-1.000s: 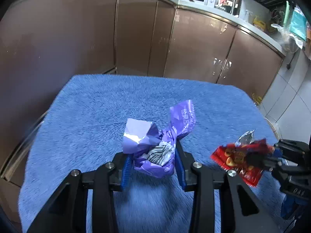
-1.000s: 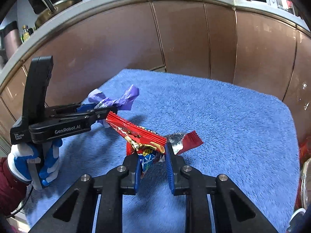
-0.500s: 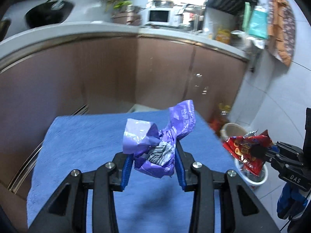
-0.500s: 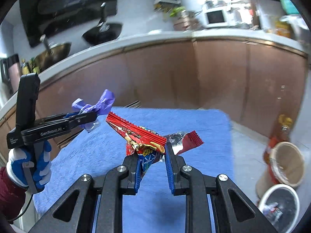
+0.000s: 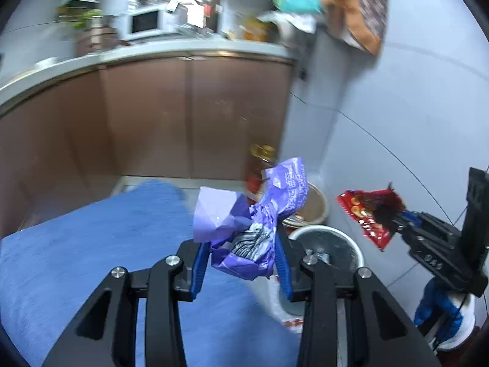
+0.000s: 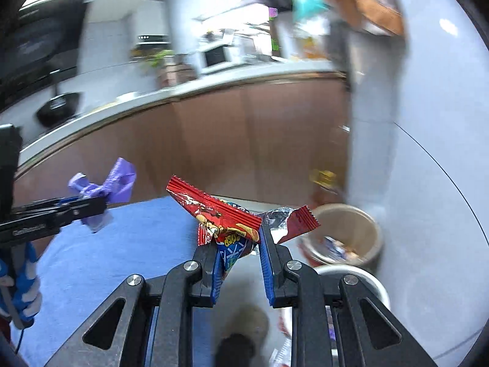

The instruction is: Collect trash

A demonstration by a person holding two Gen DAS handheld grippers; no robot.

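Whereas both faced the blue towel (image 5: 76, 260) before, each hand-held gripper, clamping its wrapper, now overlooks floor bins (image 6: 345, 232).

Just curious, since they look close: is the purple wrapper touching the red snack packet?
Apart. The right wrist view shows the purple wrapper in the left gripper and the red snack packet in the right gripper, with cabinet showing between.

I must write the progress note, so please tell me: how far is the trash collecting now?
Picked up: the left gripper is shut on the purple wrapper, and the right gripper on the red snack wrapper. The white bin on the floor already holds some trash. Left: drop both wrappers in a bin.
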